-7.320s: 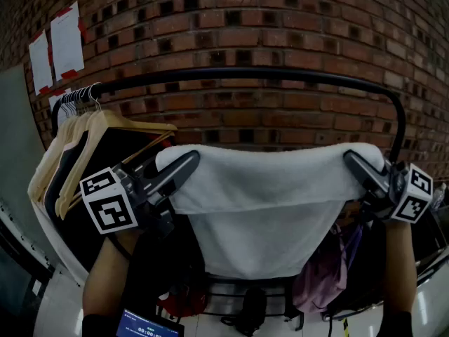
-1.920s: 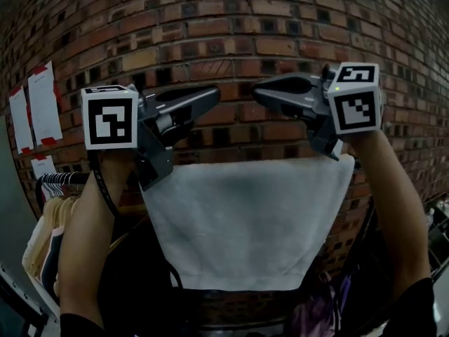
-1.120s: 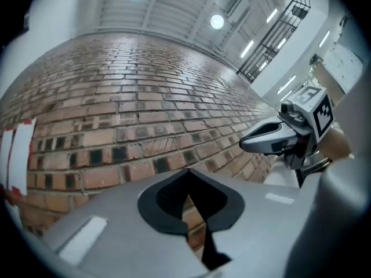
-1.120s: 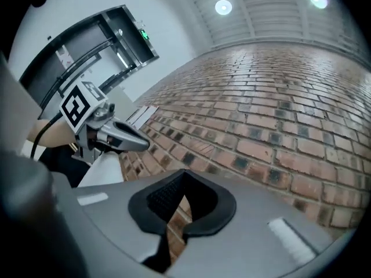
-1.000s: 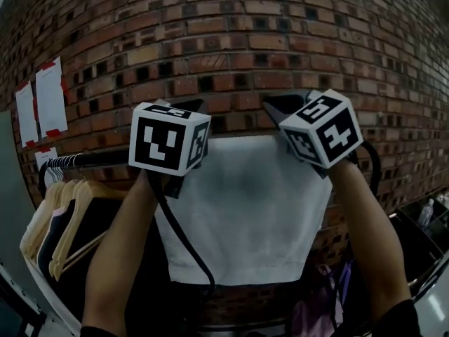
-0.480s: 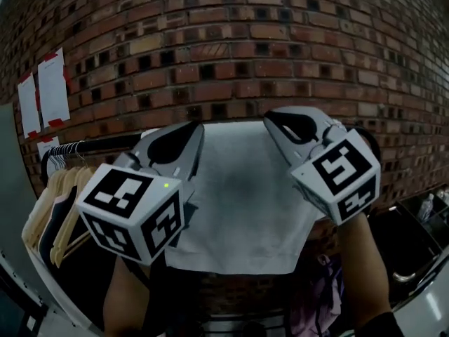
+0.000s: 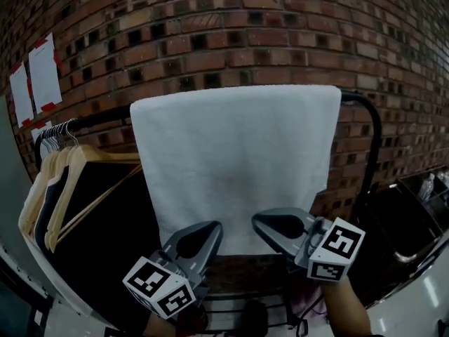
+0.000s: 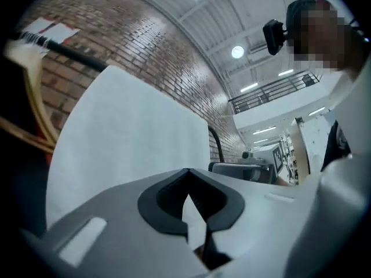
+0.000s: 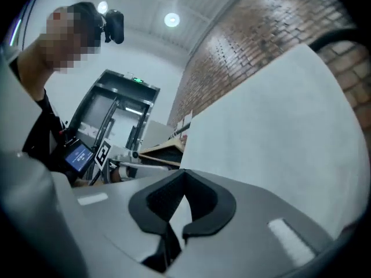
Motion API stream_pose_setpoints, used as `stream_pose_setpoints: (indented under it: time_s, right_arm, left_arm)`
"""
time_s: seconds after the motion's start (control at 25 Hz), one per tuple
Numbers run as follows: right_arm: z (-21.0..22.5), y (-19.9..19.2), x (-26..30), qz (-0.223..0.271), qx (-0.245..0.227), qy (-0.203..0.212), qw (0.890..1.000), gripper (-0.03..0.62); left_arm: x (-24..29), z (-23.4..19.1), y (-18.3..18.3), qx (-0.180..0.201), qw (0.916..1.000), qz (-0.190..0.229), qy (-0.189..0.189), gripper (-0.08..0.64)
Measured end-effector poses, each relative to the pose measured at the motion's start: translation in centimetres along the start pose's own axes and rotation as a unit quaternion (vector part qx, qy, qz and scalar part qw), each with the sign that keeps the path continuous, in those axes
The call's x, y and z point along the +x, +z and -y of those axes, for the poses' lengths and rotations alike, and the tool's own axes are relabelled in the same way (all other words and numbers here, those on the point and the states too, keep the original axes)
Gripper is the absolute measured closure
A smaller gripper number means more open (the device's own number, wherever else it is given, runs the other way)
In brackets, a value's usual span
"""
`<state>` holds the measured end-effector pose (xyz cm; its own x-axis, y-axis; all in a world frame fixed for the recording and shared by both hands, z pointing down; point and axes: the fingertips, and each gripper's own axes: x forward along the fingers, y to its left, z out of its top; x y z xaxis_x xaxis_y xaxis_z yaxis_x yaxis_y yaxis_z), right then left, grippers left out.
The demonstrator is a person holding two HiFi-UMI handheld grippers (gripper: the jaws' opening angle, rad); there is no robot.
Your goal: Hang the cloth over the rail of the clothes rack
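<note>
Hanging over rail (image 7: 98,121), cloth (image 7: 235,160), lower edge behind closed left gripper (image 7: 212,228), right gripper (image 7: 257,220)

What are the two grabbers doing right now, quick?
Left gripper: closed, holding nothing.
Right gripper: closed, holding nothing.

The right gripper (image 9: 184,174) has its jaws closed together. The white cloth (image 9: 272,132) hangs just beyond, before a brick wall (image 9: 249,33).

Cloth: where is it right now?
Head view, centre: the cloth hangs over the rail, right of the wooden hangers, in front of the brick wall.
</note>
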<state>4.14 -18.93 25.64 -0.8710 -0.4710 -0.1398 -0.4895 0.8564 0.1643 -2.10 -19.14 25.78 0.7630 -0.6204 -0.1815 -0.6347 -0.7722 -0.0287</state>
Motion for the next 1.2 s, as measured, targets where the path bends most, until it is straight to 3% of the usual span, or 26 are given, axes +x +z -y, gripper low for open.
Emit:
stream_pose_setpoints:
  time_s: [0.2, 0.4, 0.52, 0.88, 1.2]
  right_arm:
    - [-1.7, -7.9, -2.5, -0.030, 0.077, 0.009, 0.997, 0.589]
    - [-2.6, -11.4, -3.7, -0.041, 0.131, 0.014, 0.990, 0.589]
    - [-3.6, -12.4, -3.3, -0.047, 0.131, 0.007, 0.990, 0.589]
    - [-4.5, -13.6, -2.3, -0.050, 0.122, 0.005, 0.991, 0.589]
    - [-5.3, -14.0, -1.5, -0.055, 0.114, 0.016, 0.992, 0.590]
  left_arm:
    - [-2.3, 1.5, -8.2, -0.062, 0.9968, -0.050, 0.003, 0.540]
    - [-1.8, 2.5, -12.8, -0.100, 0.9909, -0.090, 0.009, 0.540]
    - [-1.7, 2.7, -13.8, -0.113, 0.9889, -0.096, 0.003, 0.540]
    - [-2.4, 3.1, -14.3, -0.086, 0.9905, -0.107, 0.007, 0.540]
    - [-2.9, 3.0, -14.4, -0.107, 0.9889, -0.103, 0.011, 0.540]
